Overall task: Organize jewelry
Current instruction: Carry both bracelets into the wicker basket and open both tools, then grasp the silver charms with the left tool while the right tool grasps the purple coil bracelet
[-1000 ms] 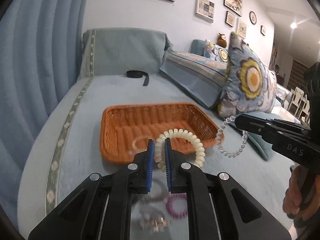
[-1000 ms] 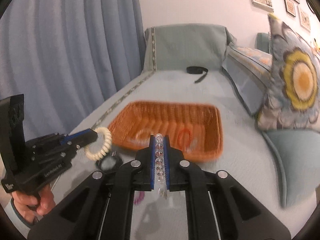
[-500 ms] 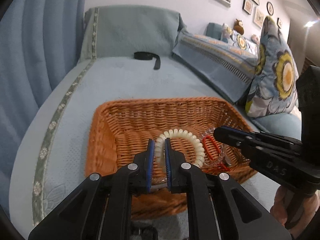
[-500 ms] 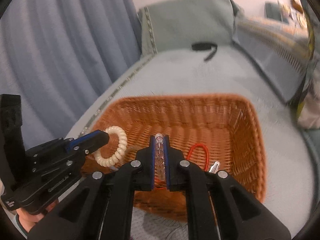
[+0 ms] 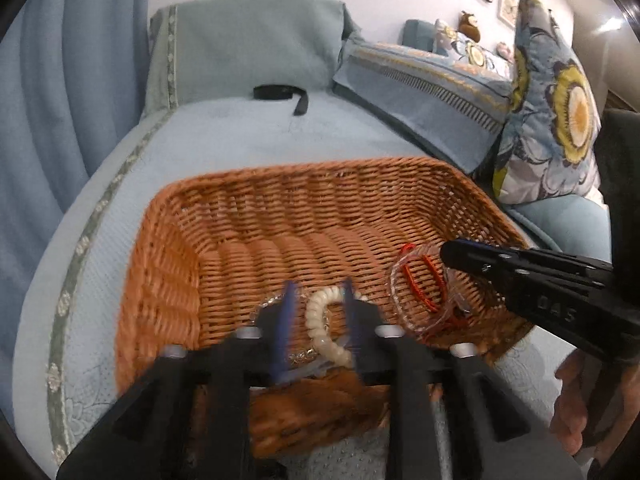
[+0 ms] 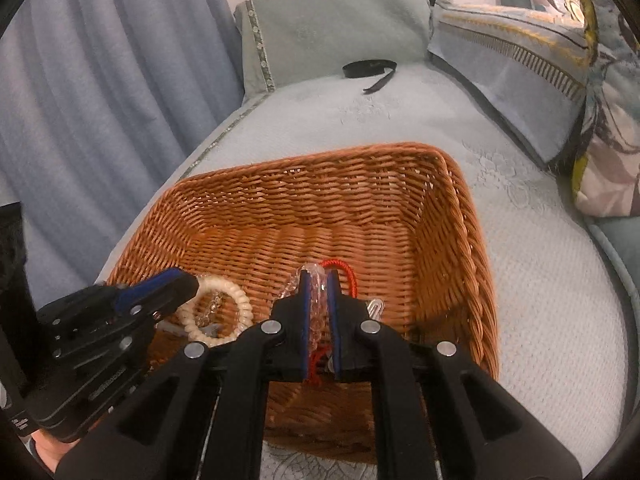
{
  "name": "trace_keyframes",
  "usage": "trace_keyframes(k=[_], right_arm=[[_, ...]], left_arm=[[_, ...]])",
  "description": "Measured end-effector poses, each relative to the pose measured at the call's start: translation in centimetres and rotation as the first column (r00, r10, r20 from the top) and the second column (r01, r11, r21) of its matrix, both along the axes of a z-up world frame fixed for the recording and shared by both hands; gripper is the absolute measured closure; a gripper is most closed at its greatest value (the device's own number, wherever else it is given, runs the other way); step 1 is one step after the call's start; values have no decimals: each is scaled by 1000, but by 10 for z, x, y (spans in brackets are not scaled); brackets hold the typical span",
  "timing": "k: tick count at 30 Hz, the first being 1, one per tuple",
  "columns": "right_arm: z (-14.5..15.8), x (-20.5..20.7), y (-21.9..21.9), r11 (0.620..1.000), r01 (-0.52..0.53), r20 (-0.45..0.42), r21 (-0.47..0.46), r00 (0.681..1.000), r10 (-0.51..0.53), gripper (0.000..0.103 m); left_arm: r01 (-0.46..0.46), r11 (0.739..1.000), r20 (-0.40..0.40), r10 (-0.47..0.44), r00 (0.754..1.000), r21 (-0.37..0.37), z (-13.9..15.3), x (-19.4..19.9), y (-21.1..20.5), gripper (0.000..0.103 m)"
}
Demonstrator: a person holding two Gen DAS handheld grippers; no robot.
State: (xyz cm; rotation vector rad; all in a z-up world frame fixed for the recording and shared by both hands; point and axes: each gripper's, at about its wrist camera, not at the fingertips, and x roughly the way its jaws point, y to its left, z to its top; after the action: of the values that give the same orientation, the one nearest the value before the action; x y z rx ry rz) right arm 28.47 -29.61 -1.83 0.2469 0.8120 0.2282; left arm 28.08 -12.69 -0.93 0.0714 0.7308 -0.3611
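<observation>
Tongs (image 5: 318,300) blurred, cream bracelet (image 5: 320,328) perhaps loose, silver chain (image 5: 300,356) half-hidden

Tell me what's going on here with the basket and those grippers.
A person is putting jewelry into a wicker basket on a sofa with two handheld grippers. The left gripper is opening, with the cream spiral bracelet lying loose between its fingers. The right gripper is shut on a clear bead bracelet, low inside the basket over a red cord.
</observation>
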Motion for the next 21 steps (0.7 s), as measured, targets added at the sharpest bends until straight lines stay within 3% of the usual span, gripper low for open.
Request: trace_keyframes(k=[5,9,15,21], right_arm=[[21,-30,-4,1000,11,60,-12,998,-10,83],[44,-78,-2,1000,-1,141,-28,990,5,60],[58,-138,2,999,-32,176,14,984,29,59],[43,-174,17,998,-59,150,-5,987,59,59]], left_arm=[[8,996,71,-2,998,-85,33,-36,25,60],[-2,988,137,24,990,-154,60,-80,58,55],[-23,973,158,60,986,-229,73,-140,100,55],[-35,967,115,66,991,-253,54,-173,115,55]])
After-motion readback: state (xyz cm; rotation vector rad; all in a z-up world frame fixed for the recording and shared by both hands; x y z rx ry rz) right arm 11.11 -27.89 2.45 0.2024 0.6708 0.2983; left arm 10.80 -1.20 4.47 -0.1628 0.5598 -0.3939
